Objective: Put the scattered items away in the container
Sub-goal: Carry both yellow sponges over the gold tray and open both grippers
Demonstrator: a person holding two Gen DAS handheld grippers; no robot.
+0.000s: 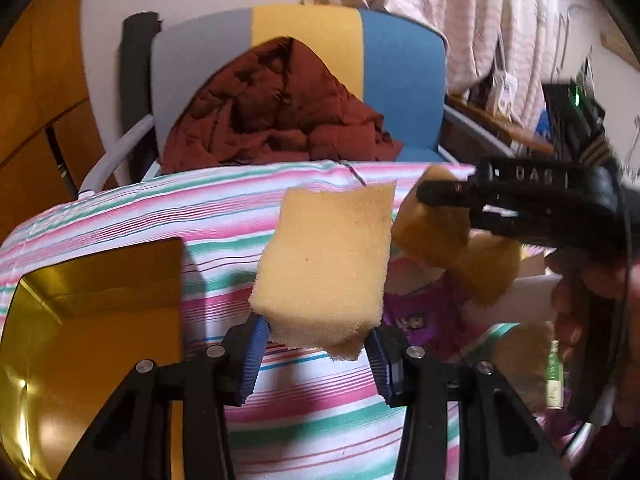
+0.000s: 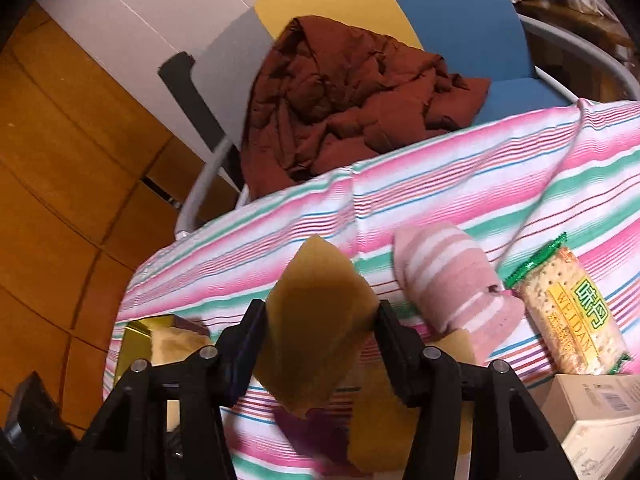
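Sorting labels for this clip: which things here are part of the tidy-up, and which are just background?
Job: pale sponge in left hand-held gripper; darker sponge in right hand-held gripper; gold container; pink sock; cracker pack.

Background: chair; red jacket.

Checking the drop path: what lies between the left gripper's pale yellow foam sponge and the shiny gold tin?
Only bare pink-striped tablecloth, shown in the left wrist view.

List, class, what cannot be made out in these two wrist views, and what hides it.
- Left wrist view: gold container interior is hidden by glare and cut off by the edge.
- Left wrist view: right gripper and its brown sponge are motion-blurred.
- Right wrist view: the purple item is mostly hidden behind the held sponge.
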